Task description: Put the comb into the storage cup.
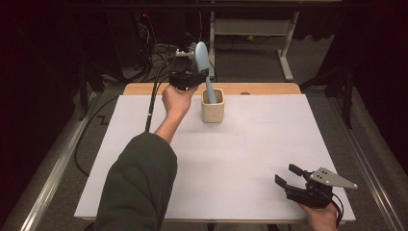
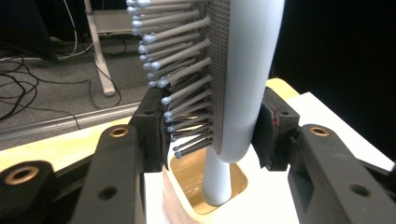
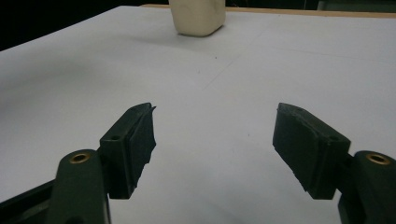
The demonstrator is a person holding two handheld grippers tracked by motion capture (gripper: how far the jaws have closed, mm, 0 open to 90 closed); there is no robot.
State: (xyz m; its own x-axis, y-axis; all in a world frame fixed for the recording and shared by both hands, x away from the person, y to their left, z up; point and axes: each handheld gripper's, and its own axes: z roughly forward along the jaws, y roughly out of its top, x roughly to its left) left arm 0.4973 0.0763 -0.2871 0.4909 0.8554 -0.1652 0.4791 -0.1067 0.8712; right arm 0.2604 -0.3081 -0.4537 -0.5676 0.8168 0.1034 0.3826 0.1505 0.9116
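Right hand-held gripper (image 1: 289,176) gapes, far from cup (image 1: 212,107) holding hairbrush (image 1: 202,60).

One hairbrush (image 1: 202,57), pale blue, bristled head up, handle down in cup. One cup (image 1: 212,107), cream, square-sided. Two tongs: left tongs (image 1: 190,78) clamped on brush head, right tongs (image 1: 290,176) with jaws apart, nothing between. Two hands, one per tongs. One green sleeve (image 1: 139,185). One surface (image 1: 240,154), white sheet over wood. One white desk frame (image 1: 284,43) behind, on floor. Cables on floor: several, exact count unclear.
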